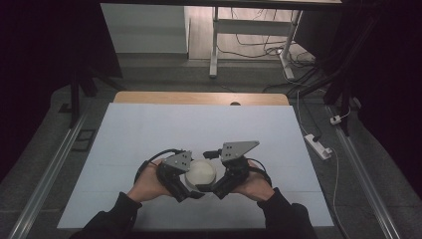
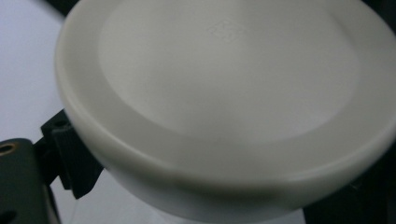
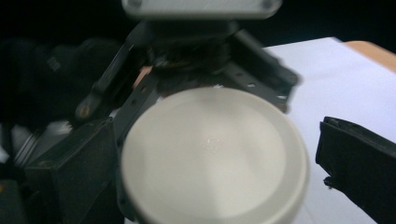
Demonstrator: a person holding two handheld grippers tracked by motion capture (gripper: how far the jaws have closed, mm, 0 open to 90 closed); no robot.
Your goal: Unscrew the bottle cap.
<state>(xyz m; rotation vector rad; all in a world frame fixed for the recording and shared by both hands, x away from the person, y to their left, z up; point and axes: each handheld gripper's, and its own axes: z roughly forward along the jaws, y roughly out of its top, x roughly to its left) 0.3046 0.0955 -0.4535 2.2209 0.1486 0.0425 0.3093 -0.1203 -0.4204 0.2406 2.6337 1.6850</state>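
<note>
Near the front edge of the white table (image 1: 149,129), a round white lid (image 1: 201,172) sits between the left gripper (image 1: 191,191) and the right gripper (image 1: 211,189). The left jaws grasp its sides; the right jaws stand spread, one clear of the rim. Open table lies beyond. The lid's faint embossed mark is unreadable
</note>
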